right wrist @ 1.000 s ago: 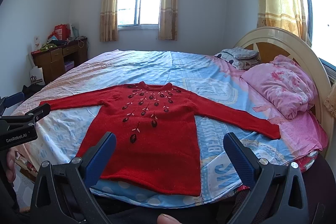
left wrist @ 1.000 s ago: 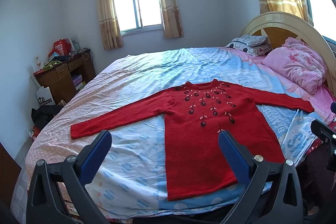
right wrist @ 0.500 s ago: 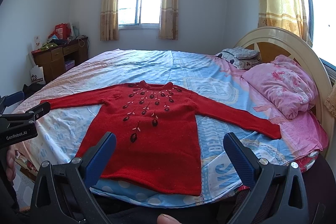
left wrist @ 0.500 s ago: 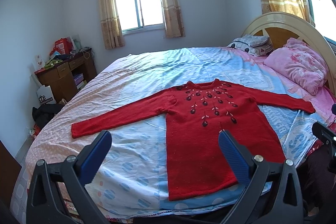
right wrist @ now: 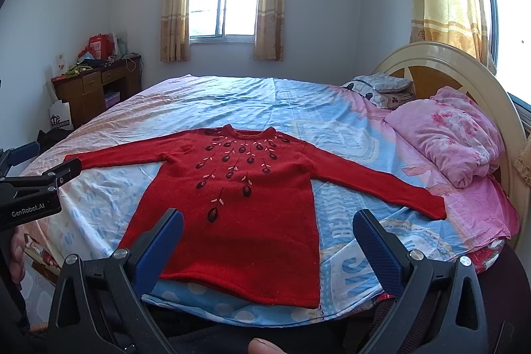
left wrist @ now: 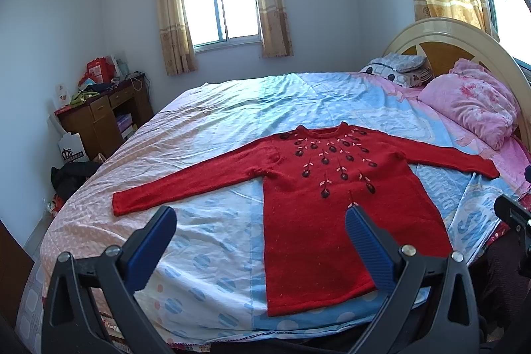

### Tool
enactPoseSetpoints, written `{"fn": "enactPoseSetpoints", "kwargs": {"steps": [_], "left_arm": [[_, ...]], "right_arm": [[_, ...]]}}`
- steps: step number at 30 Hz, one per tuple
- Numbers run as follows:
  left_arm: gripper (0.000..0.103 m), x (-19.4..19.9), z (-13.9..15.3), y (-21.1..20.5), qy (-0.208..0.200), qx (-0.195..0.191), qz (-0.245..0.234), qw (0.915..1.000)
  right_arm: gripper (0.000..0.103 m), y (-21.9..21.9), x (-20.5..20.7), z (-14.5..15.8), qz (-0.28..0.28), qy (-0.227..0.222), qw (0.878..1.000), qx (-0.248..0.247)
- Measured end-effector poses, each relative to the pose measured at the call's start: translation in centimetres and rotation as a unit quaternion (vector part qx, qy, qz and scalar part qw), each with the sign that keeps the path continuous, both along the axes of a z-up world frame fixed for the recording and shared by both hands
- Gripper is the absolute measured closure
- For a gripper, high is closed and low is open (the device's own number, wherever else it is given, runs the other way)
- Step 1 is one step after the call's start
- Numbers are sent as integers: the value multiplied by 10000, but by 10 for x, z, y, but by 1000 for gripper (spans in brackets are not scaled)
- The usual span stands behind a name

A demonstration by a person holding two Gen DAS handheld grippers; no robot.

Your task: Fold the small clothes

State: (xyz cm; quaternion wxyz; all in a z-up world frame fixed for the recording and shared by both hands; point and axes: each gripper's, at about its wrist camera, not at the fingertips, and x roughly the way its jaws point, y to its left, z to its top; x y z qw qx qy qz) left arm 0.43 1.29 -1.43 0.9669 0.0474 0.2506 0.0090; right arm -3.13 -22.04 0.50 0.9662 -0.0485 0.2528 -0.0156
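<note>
While I am watching remotely, bed [left wrist: 232,128] is carrying red sweater [left wrist: 318,188] lying flat, sleeves spread | left hand-held gripper [left wrist: 260,238] is gaping wide, holding nothing | right hand-held gripper [right wrist: 268,236] likewise gaping, empty

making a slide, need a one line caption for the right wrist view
Open right tool poised above a red sweater spread flat, sleeves out, on the bed.

Left gripper [left wrist: 260,229] view slightly lower, red sweater [left wrist: 318,184] marginally higher in frame
</note>
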Motion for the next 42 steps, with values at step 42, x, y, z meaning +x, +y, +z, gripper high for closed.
{"fn": "enactPoseSetpoints", "kwargs": {"steps": [42], "left_arm": [[0, 21, -17, 6, 153, -168, -85, 9997]], "right_arm": [[1, -44, 34, -20, -101, 84, 9983, 560]]}}
